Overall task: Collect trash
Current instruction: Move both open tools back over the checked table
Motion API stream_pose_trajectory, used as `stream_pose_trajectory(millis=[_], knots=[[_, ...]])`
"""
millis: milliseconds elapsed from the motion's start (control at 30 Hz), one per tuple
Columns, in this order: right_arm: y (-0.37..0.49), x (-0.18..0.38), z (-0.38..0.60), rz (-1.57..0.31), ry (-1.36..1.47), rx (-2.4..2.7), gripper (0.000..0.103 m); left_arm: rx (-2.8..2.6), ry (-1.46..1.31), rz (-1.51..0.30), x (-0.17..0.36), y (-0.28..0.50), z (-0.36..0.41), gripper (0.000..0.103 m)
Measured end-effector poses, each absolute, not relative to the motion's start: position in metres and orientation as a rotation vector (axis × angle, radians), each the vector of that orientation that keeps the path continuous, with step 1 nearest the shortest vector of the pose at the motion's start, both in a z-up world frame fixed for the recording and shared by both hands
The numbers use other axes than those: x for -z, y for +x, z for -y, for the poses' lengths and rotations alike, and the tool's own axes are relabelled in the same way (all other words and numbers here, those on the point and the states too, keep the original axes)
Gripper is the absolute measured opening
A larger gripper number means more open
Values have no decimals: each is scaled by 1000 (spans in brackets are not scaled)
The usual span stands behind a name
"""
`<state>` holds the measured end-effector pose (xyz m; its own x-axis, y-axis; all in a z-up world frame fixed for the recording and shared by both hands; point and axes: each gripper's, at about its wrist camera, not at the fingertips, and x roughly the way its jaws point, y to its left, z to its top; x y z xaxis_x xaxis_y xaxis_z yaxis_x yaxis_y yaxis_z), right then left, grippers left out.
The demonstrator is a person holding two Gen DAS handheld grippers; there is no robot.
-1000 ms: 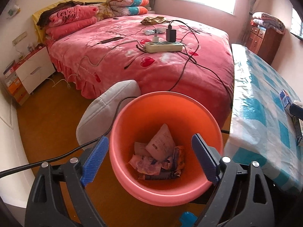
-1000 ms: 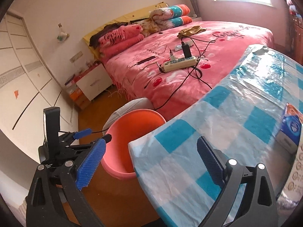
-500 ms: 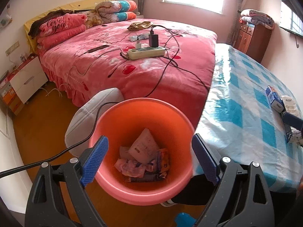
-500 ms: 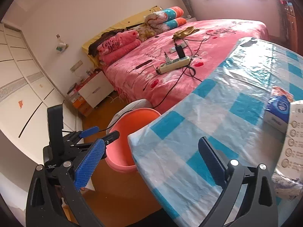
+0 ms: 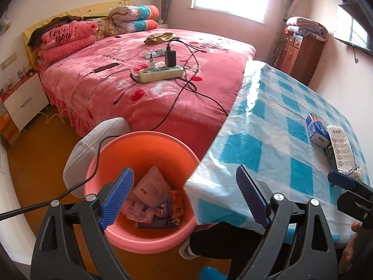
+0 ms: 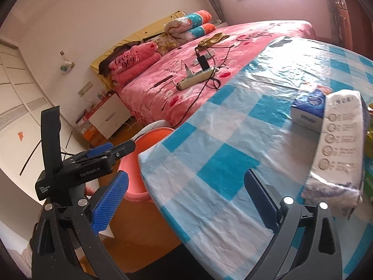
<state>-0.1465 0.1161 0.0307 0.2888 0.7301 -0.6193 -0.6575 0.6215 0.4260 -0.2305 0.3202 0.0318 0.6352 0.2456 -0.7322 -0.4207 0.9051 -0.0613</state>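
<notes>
both grippers are spread wide, fingers [image 6: 109,206] holding nothing. the white wrapper [image 6: 338,149] lies near the blue carton [image 6: 307,107], well apart from the orange bin [image 5: 139,154] off the surface [image 5: 268,126] corner. crinkly film could slip; a swipe could nudge the carton. bed [image 5: 144,74] beyond the bin.

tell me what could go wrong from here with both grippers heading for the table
The white wrapped pack leans on the blue box; grabbing it may shove the box. The orange bin sits partly under the table's edge, so dropped trash could miss it. The black cable crosses the bin's rim and might snag.
</notes>
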Motion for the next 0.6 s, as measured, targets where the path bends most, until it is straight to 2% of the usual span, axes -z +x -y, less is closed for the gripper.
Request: stream_pose_trajectory(millis=[600], knots=[[-144, -40, -65, -776, 67, -811, 98, -304, -143, -837, -36, -208, -260, 90]])
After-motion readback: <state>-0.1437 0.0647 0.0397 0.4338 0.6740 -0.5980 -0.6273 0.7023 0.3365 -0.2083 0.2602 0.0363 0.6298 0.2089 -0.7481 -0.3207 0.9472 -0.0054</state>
